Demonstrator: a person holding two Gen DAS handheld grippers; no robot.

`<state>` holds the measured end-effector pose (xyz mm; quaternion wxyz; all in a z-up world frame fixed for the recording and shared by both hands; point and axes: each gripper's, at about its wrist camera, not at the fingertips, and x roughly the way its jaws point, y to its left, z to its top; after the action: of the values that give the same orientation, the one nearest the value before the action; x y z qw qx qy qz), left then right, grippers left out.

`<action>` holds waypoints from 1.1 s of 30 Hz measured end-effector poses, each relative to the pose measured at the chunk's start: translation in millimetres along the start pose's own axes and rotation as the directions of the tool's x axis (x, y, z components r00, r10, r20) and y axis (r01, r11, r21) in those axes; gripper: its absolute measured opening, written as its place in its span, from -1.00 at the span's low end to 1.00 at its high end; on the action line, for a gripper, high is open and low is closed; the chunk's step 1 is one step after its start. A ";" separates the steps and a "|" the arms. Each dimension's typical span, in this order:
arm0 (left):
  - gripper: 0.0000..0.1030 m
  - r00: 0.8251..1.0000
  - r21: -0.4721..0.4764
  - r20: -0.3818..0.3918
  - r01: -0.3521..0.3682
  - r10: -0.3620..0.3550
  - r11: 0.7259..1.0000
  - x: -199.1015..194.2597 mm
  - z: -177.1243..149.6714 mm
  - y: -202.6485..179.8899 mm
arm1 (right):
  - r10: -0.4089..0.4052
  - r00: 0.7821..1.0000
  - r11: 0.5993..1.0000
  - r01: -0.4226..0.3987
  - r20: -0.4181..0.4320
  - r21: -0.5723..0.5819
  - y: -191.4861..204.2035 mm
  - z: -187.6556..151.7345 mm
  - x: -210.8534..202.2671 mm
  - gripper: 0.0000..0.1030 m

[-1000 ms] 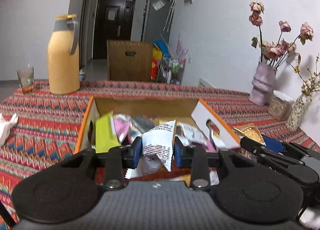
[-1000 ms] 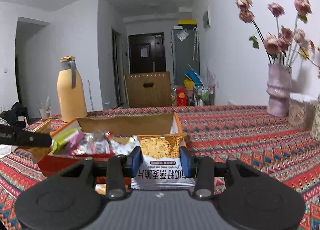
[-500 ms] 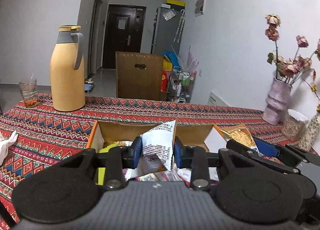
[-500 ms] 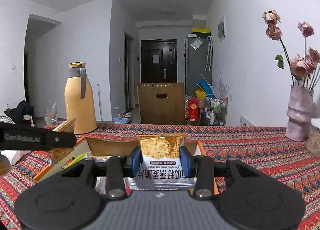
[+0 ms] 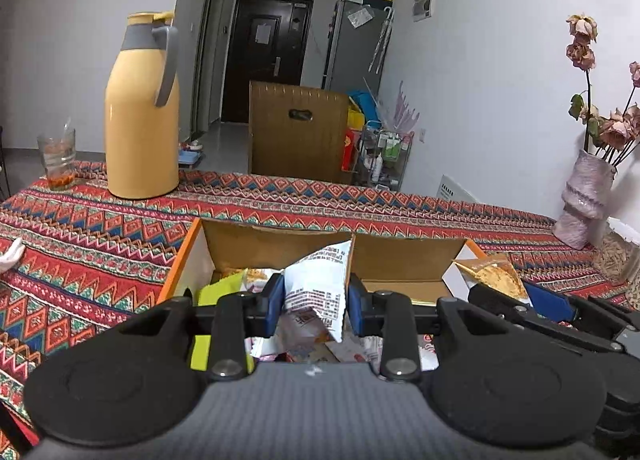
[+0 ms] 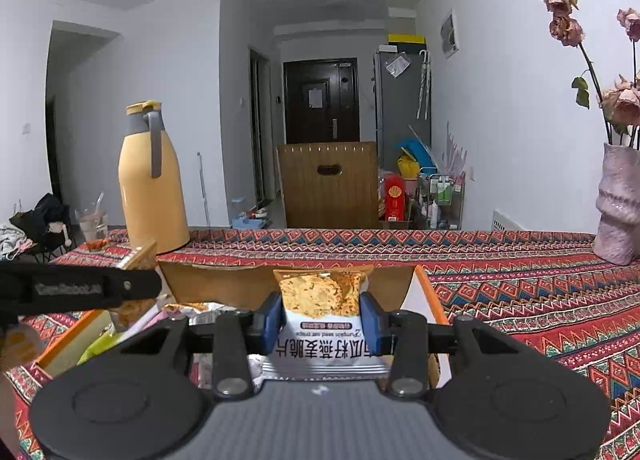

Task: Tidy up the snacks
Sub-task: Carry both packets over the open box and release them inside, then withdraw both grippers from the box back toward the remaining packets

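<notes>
An open cardboard box (image 5: 276, 244) with orange edges sits on the patterned tablecloth and holds several snack packets. My left gripper (image 5: 316, 296) is shut on a white crumpled snack packet (image 5: 320, 284), held above the box. My right gripper (image 6: 320, 318) is shut on an oat crisps packet (image 6: 324, 300), held over the box (image 6: 224, 284) near its right side. The right gripper and its packet (image 5: 496, 276) show at the right of the left wrist view. The left gripper's finger (image 6: 80, 292) shows at the left of the right wrist view.
A yellow thermos jug (image 5: 142, 111) and a glass (image 5: 58, 157) stand at the table's far left. A pink vase with dried roses (image 5: 586, 199) and a jar (image 5: 616, 260) stand at the right. A wooden chair back (image 5: 298, 127) is behind the table.
Both grippers have risen and tilted up while holding their packets. The box now sits lower in both views and less of its contents shows.
</notes>
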<state>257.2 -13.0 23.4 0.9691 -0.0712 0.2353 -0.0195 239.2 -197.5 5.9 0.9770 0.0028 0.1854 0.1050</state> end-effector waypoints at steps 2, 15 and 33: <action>-0.36 1.000 0.002 0.003 0.005 -0.005 1.000 -0.5 -1.8 0.9 | -0.003 1.000 1.000 0.003 -0.008 -0.004 0.6 -2.9 1.4 -0.22; -0.36 1.000 0.009 0.004 0.004 -0.004 1.000 0.1 -5.1 0.3 | -0.012 0.999 1.000 0.012 -0.035 -0.007 0.5 -7.6 7.7 -0.22; 1.00 0.996 -0.071 0.046 -0.069 0.072 0.995 -14.2 -2.4 11.3 | -0.039 0.998 0.998 0.041 -0.058 0.043 -6.1 -10.6 16.1 1.00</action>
<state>243.5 -1.1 26.1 0.9715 -0.0970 0.2149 0.0246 251.3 -200.5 -10.0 0.9729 0.0179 0.2158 0.0812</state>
